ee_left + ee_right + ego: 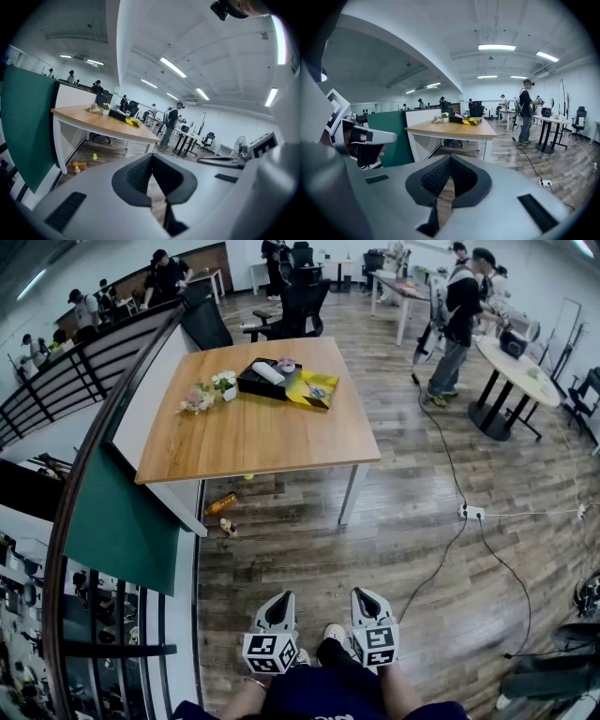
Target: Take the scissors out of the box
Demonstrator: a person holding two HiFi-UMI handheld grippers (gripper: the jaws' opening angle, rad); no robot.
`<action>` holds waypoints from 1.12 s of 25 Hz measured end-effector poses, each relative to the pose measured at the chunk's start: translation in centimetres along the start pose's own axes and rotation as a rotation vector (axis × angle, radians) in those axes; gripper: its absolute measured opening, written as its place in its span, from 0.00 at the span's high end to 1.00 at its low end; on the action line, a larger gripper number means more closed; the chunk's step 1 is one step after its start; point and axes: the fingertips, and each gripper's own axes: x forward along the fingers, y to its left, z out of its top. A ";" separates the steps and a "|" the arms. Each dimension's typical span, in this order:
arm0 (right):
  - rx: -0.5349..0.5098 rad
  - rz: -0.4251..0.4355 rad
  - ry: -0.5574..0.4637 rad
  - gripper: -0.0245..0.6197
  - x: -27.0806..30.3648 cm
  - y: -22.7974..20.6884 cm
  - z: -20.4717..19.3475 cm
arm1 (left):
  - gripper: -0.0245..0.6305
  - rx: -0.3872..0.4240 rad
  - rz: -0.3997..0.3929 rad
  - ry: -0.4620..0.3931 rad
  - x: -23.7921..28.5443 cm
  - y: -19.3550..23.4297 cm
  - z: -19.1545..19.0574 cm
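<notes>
The left gripper (pixel 279 602) and right gripper (pixel 364 599) are held closed, empty. Open floor (pixel 394 540) is seen before the table (pixel 253 439). The box (pixel 251 385) is set near its far edge; the scissors' direction cannot be told.

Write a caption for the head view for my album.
Left gripper and right gripper, both shut, held over the floor, short of the table with the black box.

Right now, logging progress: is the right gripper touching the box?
Apart. Head view shows the right gripper near the bottom edge, a stretch of floor between it and the box on the table.
</notes>
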 end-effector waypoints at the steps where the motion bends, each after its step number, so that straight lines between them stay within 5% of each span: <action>1: -0.010 0.000 -0.004 0.95 -0.1 0.7 0.2 | 0.96 0.005 0.003 0.002 -0.5 0.5 0.0; 9: -0.052 -0.018 -0.013 0.95 -1.0 3.2 0.0 | 0.96 0.104 -0.034 -0.006 -2.3 0.5 0.1; 18: -0.023 -0.035 -0.071 0.94 -1.3 2.2 0.7 | 0.96 0.103 -0.095 -0.001 -2.5 -0.5 -0.5; 22: -0.002 0.031 -0.073 0.58 -1.0 1.9 0.6 | 0.62 0.095 -0.147 0.012 -1.9 -1.4 -0.8; 28: -0.036 0.088 -0.049 0.42 0.3 0.8 0.8 | 0.41 0.101 -0.131 0.025 0.0 -1.7 -0.7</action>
